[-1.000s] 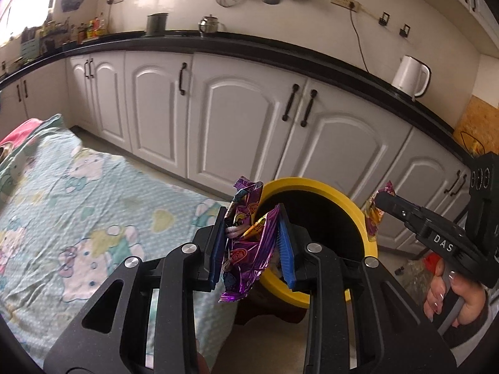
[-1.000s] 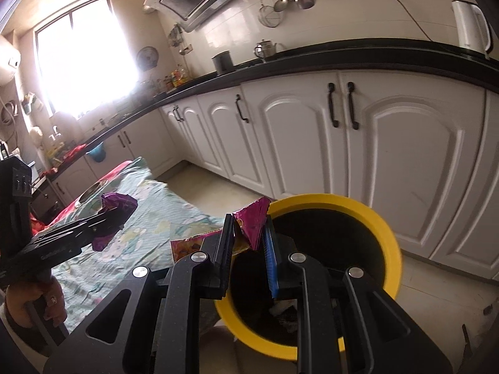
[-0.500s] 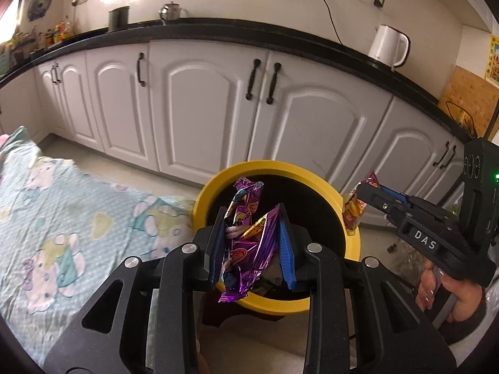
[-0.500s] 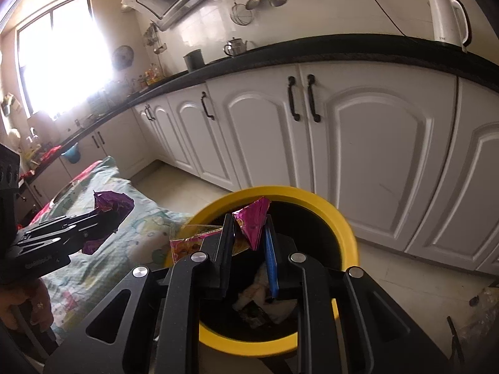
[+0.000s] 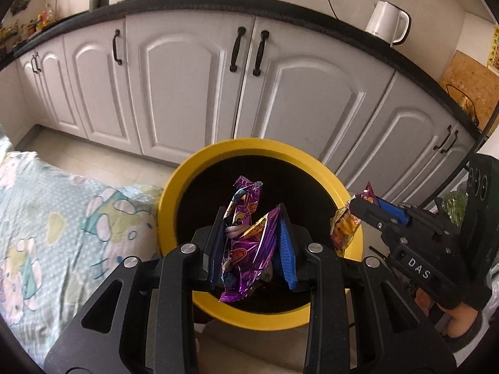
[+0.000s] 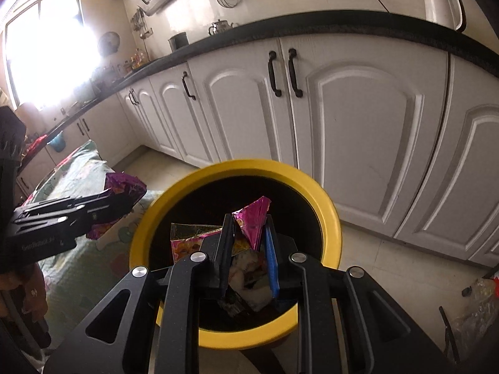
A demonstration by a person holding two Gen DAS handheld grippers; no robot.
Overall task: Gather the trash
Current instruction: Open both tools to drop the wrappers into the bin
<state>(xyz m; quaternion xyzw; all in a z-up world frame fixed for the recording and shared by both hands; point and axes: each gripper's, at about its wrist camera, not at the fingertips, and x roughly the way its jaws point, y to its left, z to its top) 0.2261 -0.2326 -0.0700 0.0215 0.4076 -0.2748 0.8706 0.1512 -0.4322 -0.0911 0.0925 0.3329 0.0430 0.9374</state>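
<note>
**Both wrappers brought over the bin mouth**

The purple wrapper (image 5: 246,243) is held pinched between the jaws of the left gripper (image 5: 251,240), and the pink wrapper (image 6: 251,224) is clamped in the narrow jaws of the right gripper (image 6: 248,249). Both are now carried directly above the dark opening of the yellow-rimmed bin (image 5: 187,171). A second earlier the bin was seen only partly behind the jaws, off to one side; it has since been centred beneath them and its rim is seen almost whole. The patterned bedsheet (image 5: 62,218), formerly wide in the left view, has been pushed to the left of the jaws. Older rubbish (image 6: 249,268) is visible below the right jaws. The drop appears ready; release has not yet been made.
</note>
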